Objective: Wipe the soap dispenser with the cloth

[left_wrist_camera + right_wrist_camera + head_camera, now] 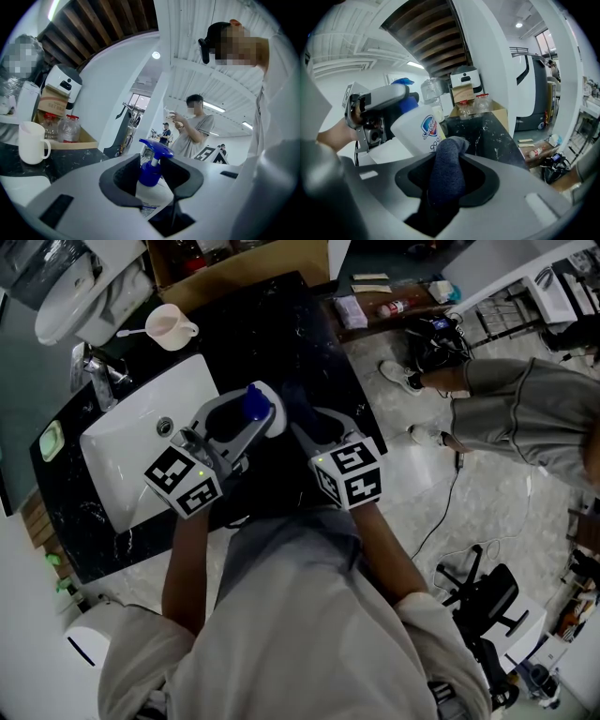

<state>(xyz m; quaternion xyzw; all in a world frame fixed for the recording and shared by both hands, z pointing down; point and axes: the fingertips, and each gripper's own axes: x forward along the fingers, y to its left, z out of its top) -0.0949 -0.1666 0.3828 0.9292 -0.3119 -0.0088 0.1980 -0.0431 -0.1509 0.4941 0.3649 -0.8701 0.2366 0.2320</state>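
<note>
My left gripper [151, 180] is shut on the white soap dispenser [152, 192], just below its blue pump head [154, 146], and holds it above the black counter. In the head view the dispenser [265, 407] shows between the left gripper's [246, 424] fingers. My right gripper [449, 176] is shut on a rolled dark blue cloth [446, 173]. The cloth's tip touches the dispenser's white body [417, 130] near its label. In the head view the right gripper [305, 423] sits right beside the dispenser, with the cloth [298, 402] at its tip.
A white sink [150, 442] with a faucet [98, 376] lies left of the grippers in the black marble counter [262, 329]. A white mug [169, 326] stands at the counter's back, near a cardboard box [480, 112] with bottles. A person [506, 404] stands to the right.
</note>
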